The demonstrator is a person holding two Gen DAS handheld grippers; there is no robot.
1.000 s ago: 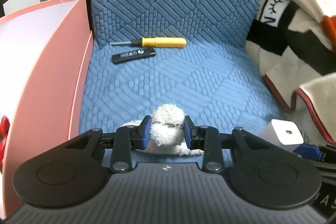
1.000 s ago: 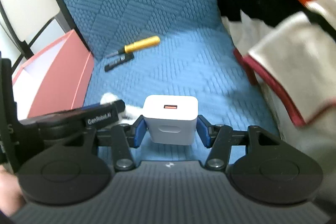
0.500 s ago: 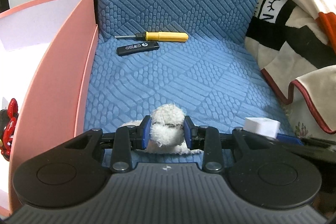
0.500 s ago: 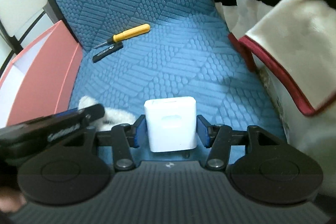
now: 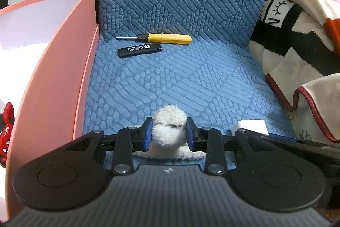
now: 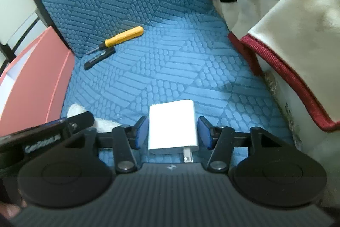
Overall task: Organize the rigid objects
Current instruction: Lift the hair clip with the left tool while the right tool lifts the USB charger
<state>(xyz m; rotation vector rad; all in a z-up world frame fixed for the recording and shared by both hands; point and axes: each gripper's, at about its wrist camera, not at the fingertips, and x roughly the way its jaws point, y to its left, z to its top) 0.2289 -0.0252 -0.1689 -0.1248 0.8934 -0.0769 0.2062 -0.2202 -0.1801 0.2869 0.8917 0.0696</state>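
Left gripper (image 5: 169,132): clamped on white plush toy (image 5: 167,120), low over blue seat cushion (image 5: 170,82)
Right gripper (image 6: 172,128): jaws parted, white charger (image 6: 172,126) lying between them on the cushion, pads not touching it
Pink box (image 5: 53,69): beside seat, red item (image 5: 7,120) inside
Screwdriver (image 5: 163,38), black lighter (image 5: 139,50): side by side at seat back

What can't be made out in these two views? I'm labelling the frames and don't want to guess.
- Print on the black stick beside the yellow screwdriver: too small, both views.
- White plush toy: body hidden behind the left gripper.
- Red object: cut off by the left edge, behind the pink box wall.
- White charger: left view shows only its top; right gripper open around it.
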